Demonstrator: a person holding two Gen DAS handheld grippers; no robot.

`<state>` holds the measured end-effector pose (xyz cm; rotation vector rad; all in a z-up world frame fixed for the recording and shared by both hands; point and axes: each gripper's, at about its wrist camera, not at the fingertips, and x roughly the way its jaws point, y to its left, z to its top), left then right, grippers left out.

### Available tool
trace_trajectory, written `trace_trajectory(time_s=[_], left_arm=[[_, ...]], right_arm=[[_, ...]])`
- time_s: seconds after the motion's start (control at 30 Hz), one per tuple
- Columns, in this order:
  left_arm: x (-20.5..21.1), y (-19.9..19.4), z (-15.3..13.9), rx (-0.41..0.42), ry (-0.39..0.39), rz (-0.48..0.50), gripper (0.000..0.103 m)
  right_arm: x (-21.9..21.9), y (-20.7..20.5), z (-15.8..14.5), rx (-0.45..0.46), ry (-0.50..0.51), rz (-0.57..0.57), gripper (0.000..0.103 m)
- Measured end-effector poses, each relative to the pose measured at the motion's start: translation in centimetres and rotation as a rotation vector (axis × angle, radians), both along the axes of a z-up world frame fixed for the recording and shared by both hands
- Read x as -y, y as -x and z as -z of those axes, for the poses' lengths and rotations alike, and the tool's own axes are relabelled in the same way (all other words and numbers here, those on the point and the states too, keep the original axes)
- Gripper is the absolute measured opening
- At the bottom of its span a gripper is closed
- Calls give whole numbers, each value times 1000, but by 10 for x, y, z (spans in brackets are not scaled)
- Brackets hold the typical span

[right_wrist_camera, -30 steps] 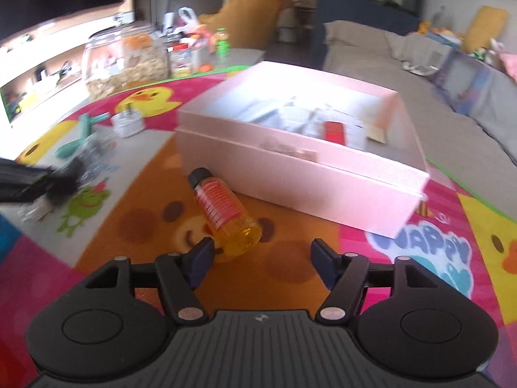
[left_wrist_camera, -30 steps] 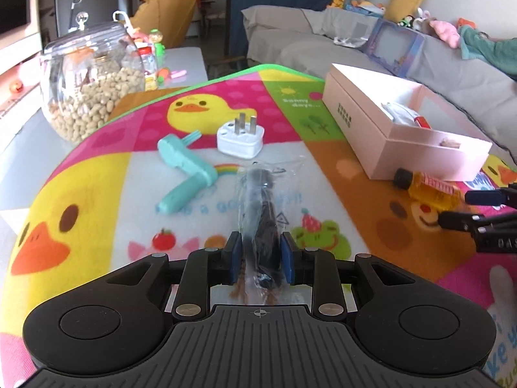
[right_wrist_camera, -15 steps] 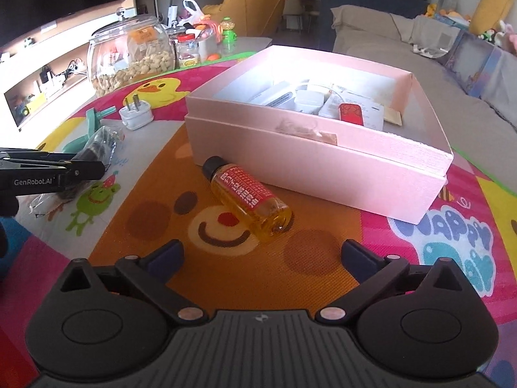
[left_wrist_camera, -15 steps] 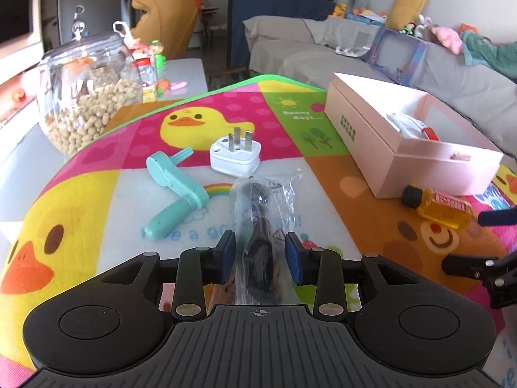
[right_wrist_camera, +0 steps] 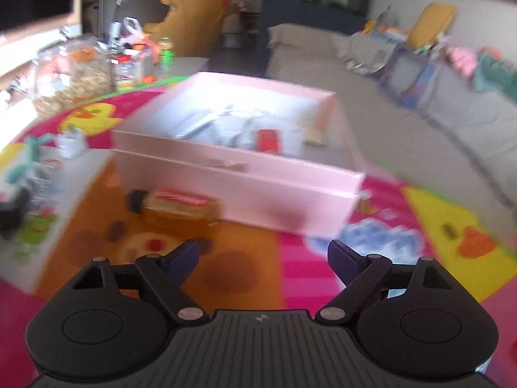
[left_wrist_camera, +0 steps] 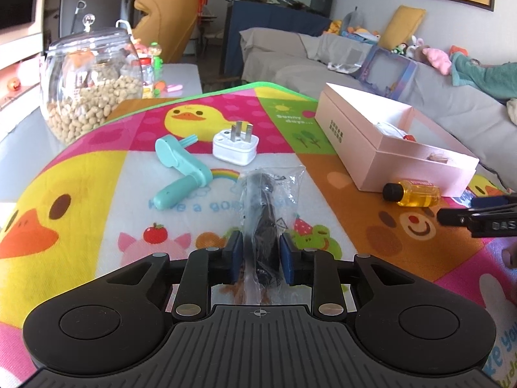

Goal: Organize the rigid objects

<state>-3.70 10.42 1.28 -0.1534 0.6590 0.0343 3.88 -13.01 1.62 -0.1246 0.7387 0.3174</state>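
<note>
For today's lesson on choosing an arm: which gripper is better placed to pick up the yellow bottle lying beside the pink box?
Right. The right gripper is open and empty, with the yellow bottle just ahead. The left gripper is closed around the bagged black item.

We see our left gripper (left_wrist_camera: 260,257) and right gripper (right_wrist_camera: 262,260) alike: black ribbed bodies with round side discs, silver screws at the linkage arms, blue finger pads (left_wrist_camera: 235,256), and a small centre crosshair mark.
</note>
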Motion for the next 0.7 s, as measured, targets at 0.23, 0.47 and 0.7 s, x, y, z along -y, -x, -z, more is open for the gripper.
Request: trace_trajectory(time_s=[0.23, 0.47, 0.7], left_arm=[[1, 2, 1, 6, 0, -4, 28], [-5, 1, 1, 10, 43, -18, 27], [-2, -29, -7, -44, 5, 3, 26]], right_arm=[[-42, -18, 9, -49, -27, 12, 89], [-56, -31, 7, -48, 1, 30, 81], [-28, 10, -5, 0, 20, -46, 81]])
